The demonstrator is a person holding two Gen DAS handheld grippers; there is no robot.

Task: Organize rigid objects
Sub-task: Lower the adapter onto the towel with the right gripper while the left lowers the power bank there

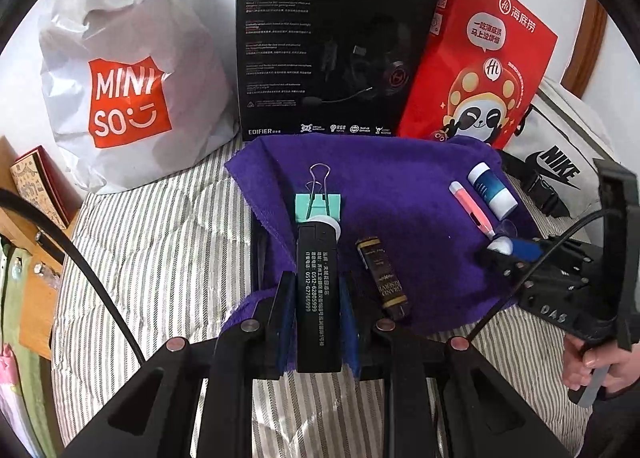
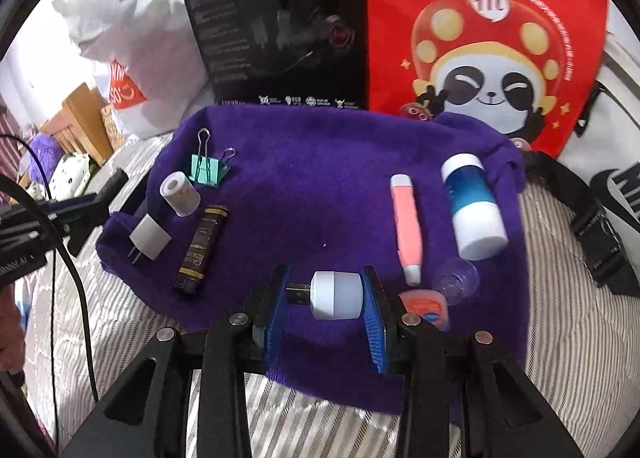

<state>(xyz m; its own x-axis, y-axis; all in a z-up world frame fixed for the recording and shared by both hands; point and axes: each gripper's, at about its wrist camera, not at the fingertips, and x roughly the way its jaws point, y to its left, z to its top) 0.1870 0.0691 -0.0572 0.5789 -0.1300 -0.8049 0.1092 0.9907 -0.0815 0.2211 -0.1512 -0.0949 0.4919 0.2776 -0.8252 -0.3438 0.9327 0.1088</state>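
Left wrist view | left gripper (image 1: 317, 322) pinches black box (image 1: 318, 294) at purple towel (image 1: 400, 182) near edge | right gripper (image 2: 324, 298) clamps white USB plug (image 2: 334, 295) over towel | step: mid-sorting; next likely needs placing each beside like items.

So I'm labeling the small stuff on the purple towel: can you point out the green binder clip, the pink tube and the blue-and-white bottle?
green binder clip (image 2: 206, 172), right wrist view, on its green body.
pink tube (image 2: 406, 222), right wrist view, mid-barrel.
blue-and-white bottle (image 2: 470, 194), right wrist view, on the blue band.
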